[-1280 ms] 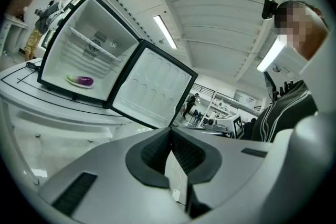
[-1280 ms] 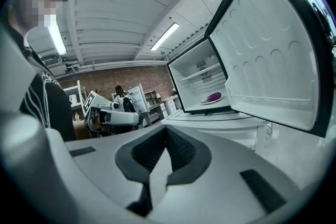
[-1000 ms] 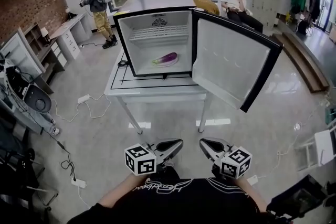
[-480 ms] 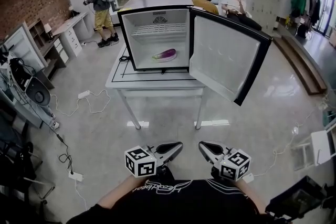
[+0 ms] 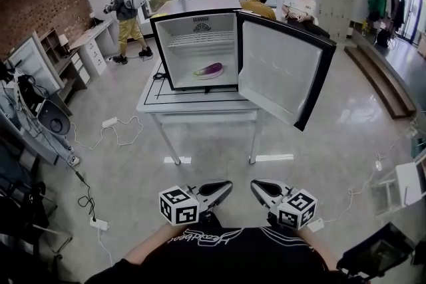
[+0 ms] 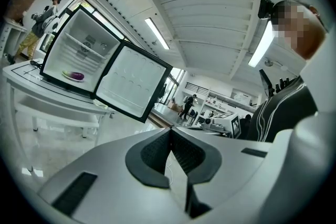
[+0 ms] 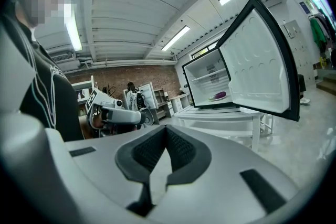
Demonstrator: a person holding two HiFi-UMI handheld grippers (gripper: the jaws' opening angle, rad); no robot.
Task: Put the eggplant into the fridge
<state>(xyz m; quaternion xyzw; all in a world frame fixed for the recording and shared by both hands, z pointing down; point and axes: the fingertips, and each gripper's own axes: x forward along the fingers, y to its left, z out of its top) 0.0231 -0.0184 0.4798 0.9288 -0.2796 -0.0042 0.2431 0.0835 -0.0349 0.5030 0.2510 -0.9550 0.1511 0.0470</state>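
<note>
Head view: both grippers sit low, close to the person's black shirt (image 5: 233,253), side by side and a little apart. The left gripper (image 5: 228,186) has its jaws pressed together, and nothing is between them. The right gripper (image 5: 254,185) has its jaws together too, and it holds nothing.

The purple eggplant (image 5: 210,70) is far ahead of both grippers and well apart from them. It lies on the bottom of the small fridge (image 5: 197,6), under the wire shelf (image 5: 202,41). The fridge stands on a white table (image 5: 200,108) out in front of the grippers. The fridge door (image 5: 279,73) hangs wide open, ahead of the right gripper. Cables (image 5: 100,136) lie on the floor ahead of the left gripper, off to its left.
</note>
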